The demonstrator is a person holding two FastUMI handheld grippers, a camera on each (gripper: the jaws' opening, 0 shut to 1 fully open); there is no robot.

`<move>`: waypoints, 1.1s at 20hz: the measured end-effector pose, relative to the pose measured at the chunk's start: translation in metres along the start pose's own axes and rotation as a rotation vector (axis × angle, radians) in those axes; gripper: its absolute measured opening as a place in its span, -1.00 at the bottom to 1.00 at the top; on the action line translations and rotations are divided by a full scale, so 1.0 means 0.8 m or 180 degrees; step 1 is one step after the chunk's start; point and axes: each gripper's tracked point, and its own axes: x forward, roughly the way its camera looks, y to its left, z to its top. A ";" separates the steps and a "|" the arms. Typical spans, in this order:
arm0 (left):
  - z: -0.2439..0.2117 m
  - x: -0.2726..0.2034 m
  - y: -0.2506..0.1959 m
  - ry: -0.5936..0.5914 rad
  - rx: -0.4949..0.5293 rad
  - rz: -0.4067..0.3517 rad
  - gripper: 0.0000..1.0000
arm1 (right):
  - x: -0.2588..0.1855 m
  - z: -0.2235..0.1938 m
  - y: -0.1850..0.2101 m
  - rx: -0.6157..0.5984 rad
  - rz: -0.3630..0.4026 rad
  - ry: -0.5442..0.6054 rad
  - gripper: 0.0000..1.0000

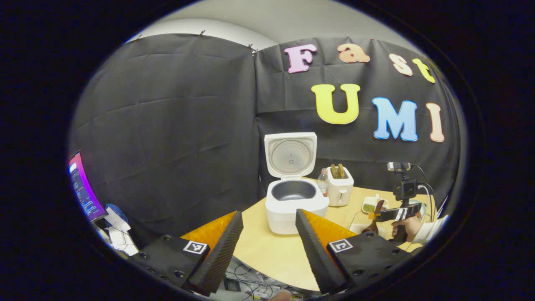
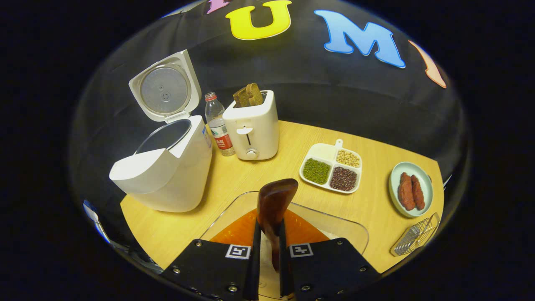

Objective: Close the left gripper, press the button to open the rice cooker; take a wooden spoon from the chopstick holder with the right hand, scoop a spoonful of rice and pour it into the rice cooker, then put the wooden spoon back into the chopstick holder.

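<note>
1. The right gripper point(image 2: 267, 246) is clenching the dark wooden spoon point(image 2: 273, 200) over a clear plastic container point(image 2: 334, 221).
2. The left gripper point(image 1: 267, 242) is hanging released, near the open white rice cooker point(image 1: 294, 200).
3. The bottle's point(image 2: 216, 123) label is too small to read.

Even overhead light, sharp focus; strong fisheye bending (worst at edges), soft shadows
</note>
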 end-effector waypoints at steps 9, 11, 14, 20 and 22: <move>-0.003 -0.011 0.015 0.0023 -0.0040 0.0106 0.80 | -0.003 0.003 0.043 0.0437 0.0469 0.0074 -0.60; 0.003 -0.013 0.015 0.0005 -0.0017 0.0104 0.80 | -0.009 0.012 0.049 0.0581 0.0563 0.0035 -0.62; 0.008 -0.012 0.014 -0.0001 0.0018 0.0096 0.80 | -0.016 0.022 0.043 0.0828 0.0634 -0.0001 -0.60; 0.021 -0.006 0.016 -0.0006 0.0111 0.0085 0.82 | -0.030 0.036 0.018 0.1541 0.0933 -0.0117 -0.60; 0.024 -0.005 0.015 0.0006 0.0181 0.0087 0.79 | -0.030 0.034 0.003 0.1949 0.1034 -0.0127 -0.61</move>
